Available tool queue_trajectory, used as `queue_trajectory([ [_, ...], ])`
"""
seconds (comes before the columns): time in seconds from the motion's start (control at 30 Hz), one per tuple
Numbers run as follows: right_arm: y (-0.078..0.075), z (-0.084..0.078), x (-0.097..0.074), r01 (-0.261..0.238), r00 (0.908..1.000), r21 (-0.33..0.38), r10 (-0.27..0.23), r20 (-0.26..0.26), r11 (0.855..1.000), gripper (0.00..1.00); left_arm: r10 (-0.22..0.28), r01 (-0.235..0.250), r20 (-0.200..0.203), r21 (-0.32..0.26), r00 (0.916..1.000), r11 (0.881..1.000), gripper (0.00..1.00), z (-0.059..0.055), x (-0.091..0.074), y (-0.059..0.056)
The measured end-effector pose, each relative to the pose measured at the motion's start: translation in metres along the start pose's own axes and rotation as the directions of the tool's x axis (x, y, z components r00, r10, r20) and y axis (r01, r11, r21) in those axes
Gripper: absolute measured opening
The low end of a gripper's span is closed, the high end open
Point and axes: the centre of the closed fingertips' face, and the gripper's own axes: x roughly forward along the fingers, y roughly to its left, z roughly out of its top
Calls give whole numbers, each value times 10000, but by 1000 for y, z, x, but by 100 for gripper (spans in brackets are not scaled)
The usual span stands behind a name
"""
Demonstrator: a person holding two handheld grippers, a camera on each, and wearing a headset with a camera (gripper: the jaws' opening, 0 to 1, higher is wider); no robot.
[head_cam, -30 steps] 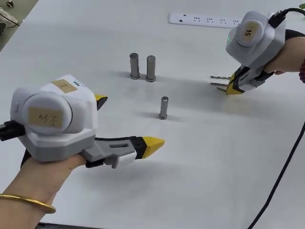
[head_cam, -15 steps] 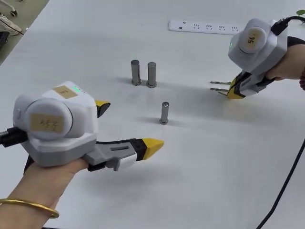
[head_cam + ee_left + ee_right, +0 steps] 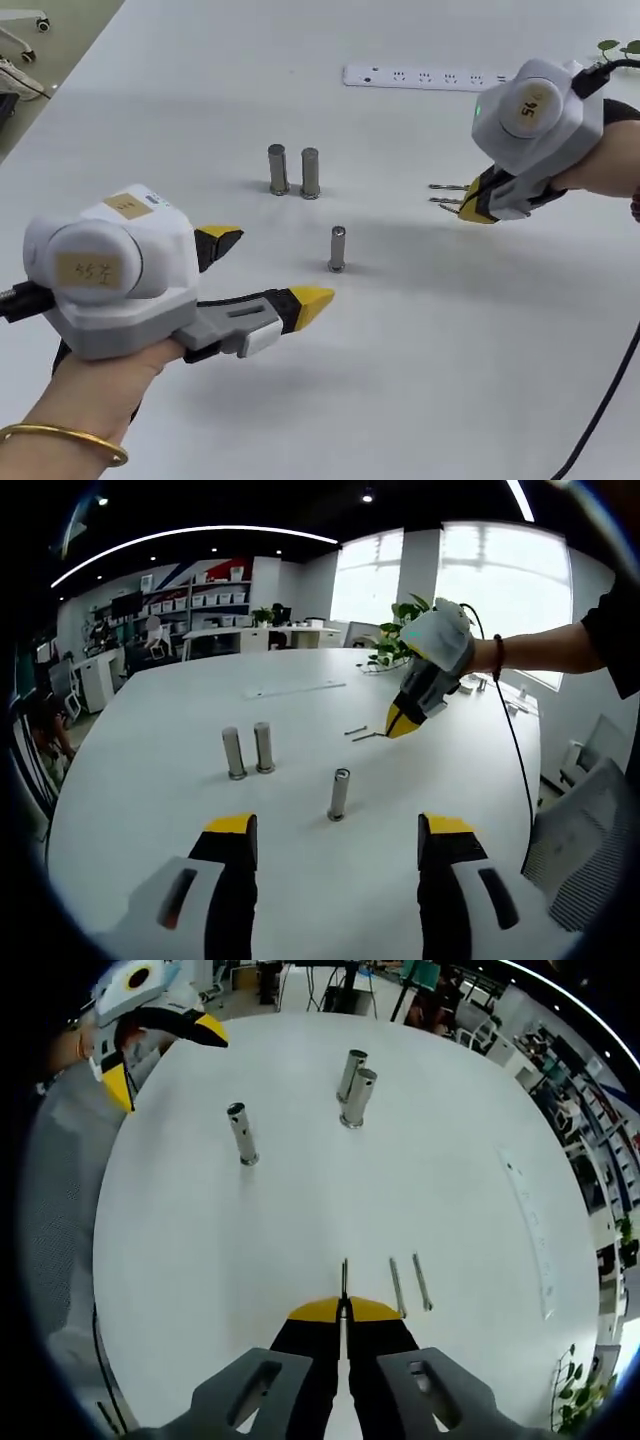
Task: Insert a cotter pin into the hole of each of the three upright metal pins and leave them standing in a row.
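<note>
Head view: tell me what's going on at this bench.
A person works with tongs in each hand. The right tongs are shut on one cotter pin low over the white table, with two more cotter pins lying just beside it. The left tongs hang open near the lone metal pin. The other two metal pins stand side by side farther back. No metal pin has a cotter pin through it yet.

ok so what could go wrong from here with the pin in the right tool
The thin metal cotter pin sticks out from the tips of the shut right tool, so it may twist or slip at the hole. The lone upright steel pin stands free, away from the open left tool; a sideways push could tip it. The back-left steel pin and back-right steel pin stand close, so one could knock the other.
</note>
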Motion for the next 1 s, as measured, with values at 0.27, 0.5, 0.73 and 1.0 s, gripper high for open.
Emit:
queue_trajectory([
  [0.27,23,27,-8,10,9931,-527,52,1171,9986,0,-152,151,4,320,9999,9994,48,2,1,-11],
  [0.5,42,44,-16,147,9848,-944,19,1738,9954,0,-415,415,47,72,9991,9991,40,6,5,-20],
  [0.73,61,62,-23,162,9693,-1569,230,2449,9875,0,-1068,1084,272,-669,9939,9919,31,11,8,-34],
  [1.0,85,84,-33,447,9548,-2449,306,2956,9685,0,-1529,1570,422,-1222,9873,9800,25,15,9,-43],
])
